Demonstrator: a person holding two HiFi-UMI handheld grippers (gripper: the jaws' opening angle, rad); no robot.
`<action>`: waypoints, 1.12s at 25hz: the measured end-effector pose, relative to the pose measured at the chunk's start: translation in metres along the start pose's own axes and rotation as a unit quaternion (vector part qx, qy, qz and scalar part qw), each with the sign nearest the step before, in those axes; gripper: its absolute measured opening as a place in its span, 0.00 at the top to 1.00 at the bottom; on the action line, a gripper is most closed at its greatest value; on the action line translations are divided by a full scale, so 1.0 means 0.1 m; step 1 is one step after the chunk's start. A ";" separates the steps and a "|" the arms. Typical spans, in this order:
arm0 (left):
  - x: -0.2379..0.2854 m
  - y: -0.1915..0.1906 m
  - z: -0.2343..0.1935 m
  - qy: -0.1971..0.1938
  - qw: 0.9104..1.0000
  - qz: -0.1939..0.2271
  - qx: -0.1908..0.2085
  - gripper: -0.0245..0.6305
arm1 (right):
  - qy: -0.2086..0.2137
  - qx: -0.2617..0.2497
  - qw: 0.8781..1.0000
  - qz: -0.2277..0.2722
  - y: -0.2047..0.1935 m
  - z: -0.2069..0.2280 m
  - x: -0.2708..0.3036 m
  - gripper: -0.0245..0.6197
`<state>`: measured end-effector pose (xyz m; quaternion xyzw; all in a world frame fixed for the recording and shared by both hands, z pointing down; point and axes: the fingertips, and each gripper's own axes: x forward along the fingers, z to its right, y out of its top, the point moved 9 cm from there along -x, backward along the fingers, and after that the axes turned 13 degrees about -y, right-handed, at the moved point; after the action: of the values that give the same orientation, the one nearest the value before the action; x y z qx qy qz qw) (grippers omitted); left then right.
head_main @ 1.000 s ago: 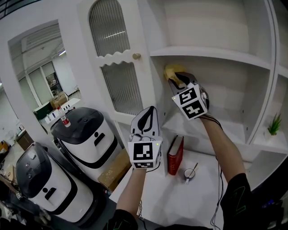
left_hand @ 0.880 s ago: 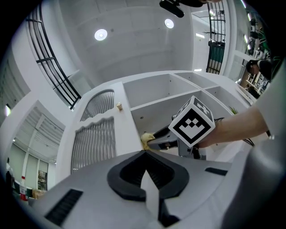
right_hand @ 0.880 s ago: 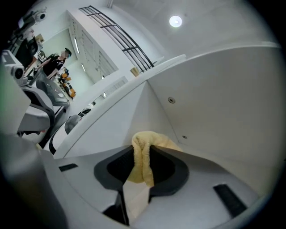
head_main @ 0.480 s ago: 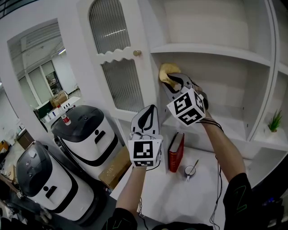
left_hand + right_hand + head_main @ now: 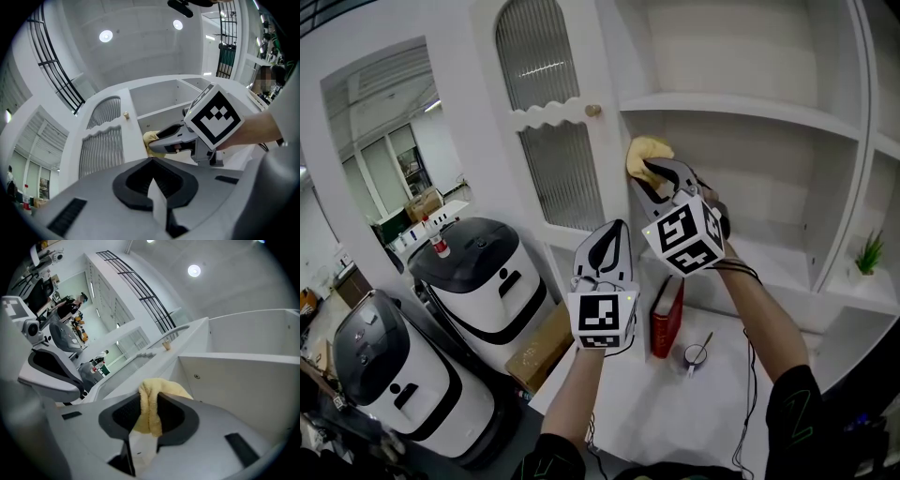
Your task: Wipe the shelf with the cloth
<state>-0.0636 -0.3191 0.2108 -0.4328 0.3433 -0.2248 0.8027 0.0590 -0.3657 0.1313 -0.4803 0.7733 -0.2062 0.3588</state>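
Observation:
A yellow cloth (image 5: 644, 152) is held in my right gripper (image 5: 651, 176), which is shut on it; its marker cube sits lower right. The cloth presses against the left inner wall of the white shelf unit, just under the upper shelf board (image 5: 750, 112). In the right gripper view the cloth (image 5: 157, 397) bulges out above the jaws (image 5: 149, 420). My left gripper (image 5: 604, 251) hangs lower, in front of the cabinet, shut with nothing in it. The left gripper view shows its own closed jaws (image 5: 154, 197) and, beyond, the right gripper (image 5: 161, 140) with the cloth (image 5: 150, 138).
A ribbed-glass cabinet door (image 5: 553, 159) with a knob (image 5: 593, 110) stands left of the shelf. On the lower surface (image 5: 628, 412) stand a red book (image 5: 666, 319) and a cup with a spoon (image 5: 695, 359). A small plant (image 5: 868, 258) sits right. Two white-and-black machines (image 5: 483, 281) and a cardboard box (image 5: 542, 349) are lower left.
My right gripper has carried the cloth left and slightly up, toward the shelf's left wall. The left gripper has stayed where it was.

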 end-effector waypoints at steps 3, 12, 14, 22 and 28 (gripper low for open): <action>-0.01 -0.01 0.00 0.002 1.000 0.000 -0.001 0.97 | -0.001 0.002 1.000 0.006 0.03 -0.04 -0.05 0.81; -0.06 -0.09 0.03 0.005 1.000 -0.006 -0.010 0.97 | 0.047 0.064 0.995 0.053 0.06 -0.07 -0.23 0.81; -0.04 -0.10 0.04 0.003 1.000 -0.006 -0.012 0.97 | 0.072 0.094 0.991 0.067 0.06 -0.06 -0.29 0.81; 0.02 -0.17 0.12 -0.008 1.000 -0.006 -0.020 0.97 | 0.102 0.190 0.973 0.082 -0.07 0.17 -0.52 0.81; 0.05 -0.23 0.13 -0.014 1.000 -0.005 -0.027 0.97 | 0.059 0.184 0.981 0.018 -0.40 0.32 -0.41 0.81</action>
<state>-0.0517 -0.3274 0.2340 -0.4590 0.3358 -0.2137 0.7943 0.1184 -0.3462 0.1512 -0.3790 0.7507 -0.3658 0.3987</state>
